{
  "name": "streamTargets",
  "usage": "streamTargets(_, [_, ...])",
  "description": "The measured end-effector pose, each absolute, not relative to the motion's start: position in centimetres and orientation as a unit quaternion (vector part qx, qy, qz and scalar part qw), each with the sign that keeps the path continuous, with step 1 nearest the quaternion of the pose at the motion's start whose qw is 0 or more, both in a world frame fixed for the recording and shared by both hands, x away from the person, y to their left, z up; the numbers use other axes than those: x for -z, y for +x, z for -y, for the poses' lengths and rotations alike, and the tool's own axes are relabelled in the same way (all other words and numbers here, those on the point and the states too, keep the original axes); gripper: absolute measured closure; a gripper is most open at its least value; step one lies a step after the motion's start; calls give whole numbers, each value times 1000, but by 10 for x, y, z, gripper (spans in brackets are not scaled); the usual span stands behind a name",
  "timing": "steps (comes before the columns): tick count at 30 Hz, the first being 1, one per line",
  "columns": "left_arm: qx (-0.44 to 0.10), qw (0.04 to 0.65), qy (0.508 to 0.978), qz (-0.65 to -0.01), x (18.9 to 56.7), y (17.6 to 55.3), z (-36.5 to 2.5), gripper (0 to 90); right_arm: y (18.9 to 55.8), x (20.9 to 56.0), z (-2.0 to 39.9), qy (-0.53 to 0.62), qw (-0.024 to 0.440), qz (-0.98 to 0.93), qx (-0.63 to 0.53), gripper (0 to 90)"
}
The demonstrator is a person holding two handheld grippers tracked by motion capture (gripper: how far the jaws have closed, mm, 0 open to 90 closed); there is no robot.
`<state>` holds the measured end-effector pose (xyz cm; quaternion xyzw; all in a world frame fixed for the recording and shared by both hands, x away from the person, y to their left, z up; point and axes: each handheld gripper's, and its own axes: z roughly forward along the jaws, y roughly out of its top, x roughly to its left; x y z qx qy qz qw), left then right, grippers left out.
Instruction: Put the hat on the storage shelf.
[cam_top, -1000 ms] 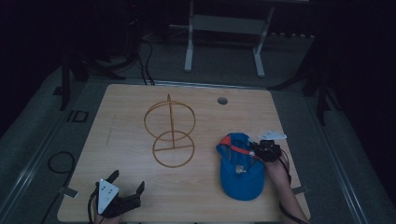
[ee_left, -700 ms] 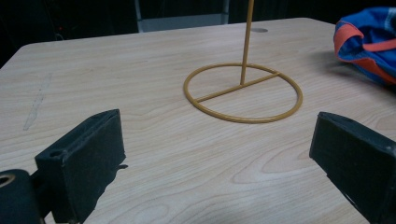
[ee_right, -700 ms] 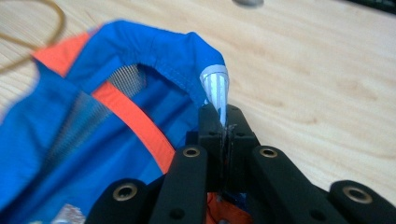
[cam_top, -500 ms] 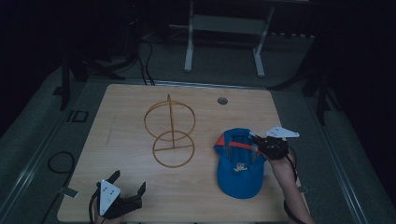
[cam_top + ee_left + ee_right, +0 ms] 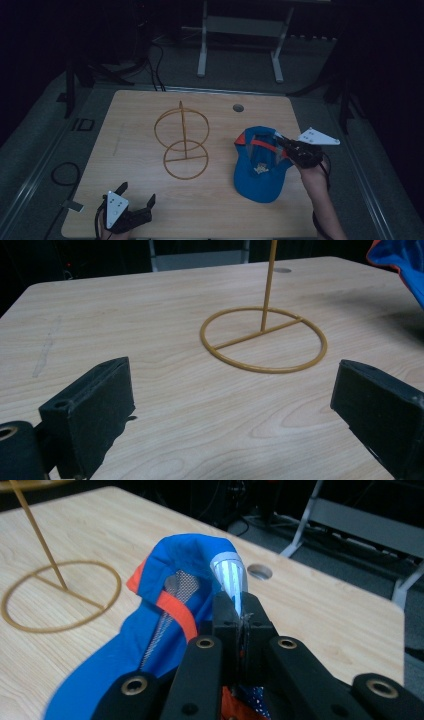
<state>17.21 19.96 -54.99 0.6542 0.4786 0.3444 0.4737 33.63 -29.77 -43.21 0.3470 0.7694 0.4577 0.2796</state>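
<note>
The right hand-held gripper point(image 5: 235, 611) is clamped on the back rim of the blue cap point(image 5: 260, 167), lifting that edge while the brim rests on the table point(image 5: 150, 210). The left hand-held gripper point(image 5: 135, 204) waits with jaws apart; next, probably, comes carrying the cap to the wire stand point(image 5: 182, 142)

1. The high view looked forward and down from above the person's side, taking in the whole worktop point(image 5: 150, 210).
2. The left gripper view sat low and near the worktop, facing the wire stand point(image 5: 264, 340).
3. The right gripper view looked closely along its tongs point(image 5: 239, 617) at the cap point(image 5: 150, 630).
4. All three views shared stand and cap.
</note>
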Motion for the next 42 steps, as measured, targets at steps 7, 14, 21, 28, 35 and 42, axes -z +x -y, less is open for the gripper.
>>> streamTargets(7, [-328, 491, 643, -488, 529, 171, -197, 44, 328, 410, 301, 339, 295, -761, -468, 880])
streamTargets(14, [-345, 511, 631, -471, 481, 172, -194, 44, 319, 390, 303, 326, 306, -760, -472, 881])
streamTargets(21, [-347, 521, 644, -439, 440, 179, -182, 48, 312, 375, 303, 317, 306, -760, -478, 881])
streamTargets(28, [-339, 524, 670, -403, 420, 188, -155, 47, 309, 372, 301, 316, 302, -763, -477, 881])
streamTargets(35, [-323, 532, 693, -364, 400, 200, -120, 47, 307, 368, 298, 314, 291, -759, -490, 881])
streamTargets(42, [-305, 541, 711, -331, 386, 210, -90, 47, 299, 364, 289, 299, 292, -764, -492, 880])
